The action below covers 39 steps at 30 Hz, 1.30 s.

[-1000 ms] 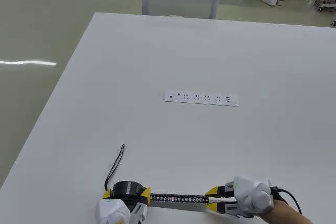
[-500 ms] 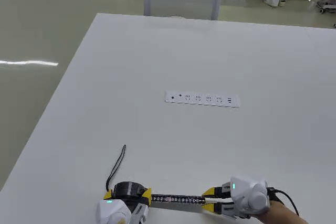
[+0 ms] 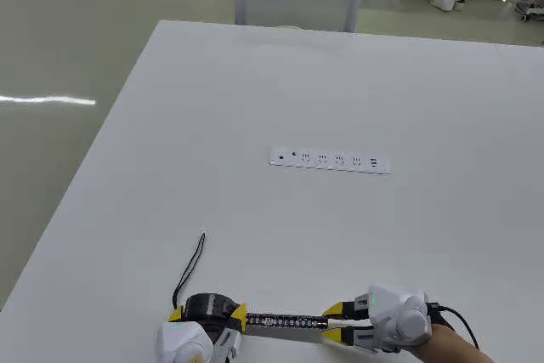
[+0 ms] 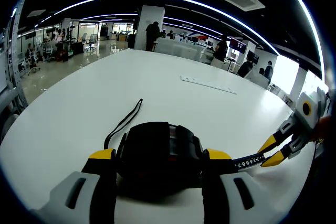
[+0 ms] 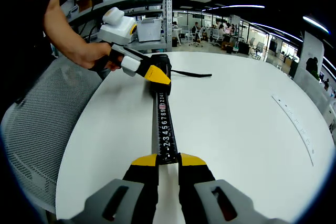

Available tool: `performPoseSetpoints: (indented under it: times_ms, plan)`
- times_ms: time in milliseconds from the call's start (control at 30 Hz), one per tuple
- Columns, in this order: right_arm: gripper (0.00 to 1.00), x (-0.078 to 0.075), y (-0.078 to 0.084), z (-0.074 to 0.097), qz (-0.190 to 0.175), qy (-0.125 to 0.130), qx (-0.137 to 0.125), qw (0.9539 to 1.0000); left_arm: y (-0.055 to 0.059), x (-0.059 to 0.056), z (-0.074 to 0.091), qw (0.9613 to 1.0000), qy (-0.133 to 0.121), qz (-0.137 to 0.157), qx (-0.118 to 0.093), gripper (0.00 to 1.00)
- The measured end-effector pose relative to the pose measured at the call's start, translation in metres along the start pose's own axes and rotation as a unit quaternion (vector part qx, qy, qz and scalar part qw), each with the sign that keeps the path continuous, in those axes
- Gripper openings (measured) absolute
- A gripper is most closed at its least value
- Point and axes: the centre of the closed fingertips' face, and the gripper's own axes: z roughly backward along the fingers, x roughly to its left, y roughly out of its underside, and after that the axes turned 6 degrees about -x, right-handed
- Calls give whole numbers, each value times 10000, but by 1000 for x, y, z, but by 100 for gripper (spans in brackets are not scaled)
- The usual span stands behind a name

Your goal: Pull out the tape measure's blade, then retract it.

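So, clamping tape measure (image 4: 157, 148) with left gripper (image 4: 159, 156), pinching blade (image 5: 164, 124) tip tight with right gripper (image 5: 168, 160) at its 3 o'clock; stretched flat over table (image 3: 340, 82), power strip (image 3: 330, 160) off toward 12.

My left gripper (image 4: 160, 155) and right gripper (image 5: 168, 160) are yellow-tipped, grey-bodied; tape measure (image 4: 157, 145) black; blade (image 5: 164, 121) black with white numerals; table (image 3: 340, 82) white.

White table (image 3: 170, 125), power strip (image 3: 330, 160) mid-table, tape measure (image 3: 208, 307) near edge
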Motion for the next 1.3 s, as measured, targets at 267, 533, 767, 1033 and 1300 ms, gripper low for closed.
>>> performPoseSetpoints:
  times_ms: [267,533,767,1033,1300]
  plan:
    - [12,1,-3,-5,7,-17,-16,10000,0,0,0,10000,4,14,5,63]
    - [12,1,-5,-8,16,-23,-25,10000,0,0,-1,10000,13,1,14,63]
    - [12,1,-6,-12,14,-36,-42,10000,0,0,0,10000,5,4,19,63]
    - [12,0,-9,-16,34,-51,-78,10000,-1,0,0,10000,11,50,35,63]
    - [12,1,-13,-23,32,-93,-112,9999,-1,0,0,10000,25,52,39,63]
